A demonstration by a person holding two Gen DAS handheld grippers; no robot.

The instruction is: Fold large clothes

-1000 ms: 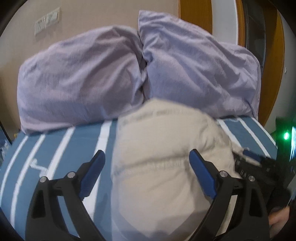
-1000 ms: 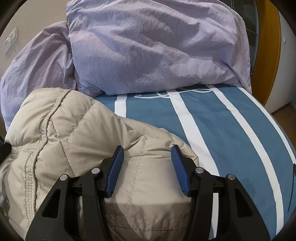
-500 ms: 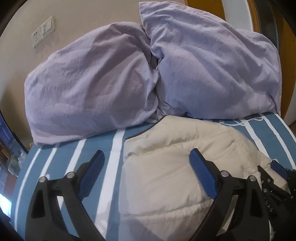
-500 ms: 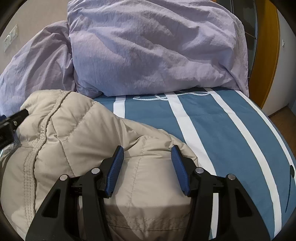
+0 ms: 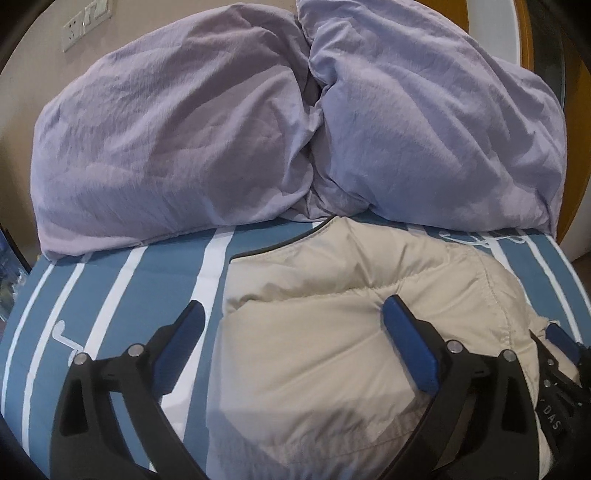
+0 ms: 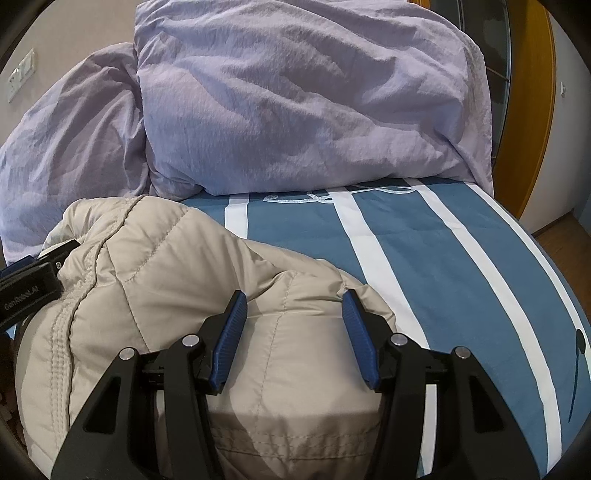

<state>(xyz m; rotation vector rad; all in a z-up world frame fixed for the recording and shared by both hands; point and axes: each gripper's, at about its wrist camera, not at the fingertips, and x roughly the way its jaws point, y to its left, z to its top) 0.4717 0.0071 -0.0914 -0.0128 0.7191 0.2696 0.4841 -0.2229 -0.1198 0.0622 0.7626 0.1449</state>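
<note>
A beige quilted puffer jacket [image 5: 332, 350] lies bunched on the striped bed. My left gripper [image 5: 293, 304] hovers over its left part with the jaws wide and still opening. One fingertip is above the bed cover and the other rests on the jacket, so nothing is pinched. My right gripper [image 6: 293, 294] is shut on a thick puffy fold of the jacket [image 6: 166, 266], which bulges between its blue pads. The right gripper's tip [image 5: 561, 343] shows at the left wrist view's right edge. The left gripper's black body [image 6: 29, 284] shows at the right wrist view's left edge.
Two lilac pillows [image 5: 166, 147] [image 6: 303, 99] stand against the wall behind the jacket. The blue bed cover [image 6: 443, 258] has white stripes and drops off at its right edge. An orange door frame [image 6: 535, 110] stands at the right and wall sockets [image 5: 86, 24] sit at the upper left.
The left gripper's view has swung left and dipped toward the bed, and its jaws spread a little wider. The jacket now lies lower and flatter. The right gripper kept still.
</note>
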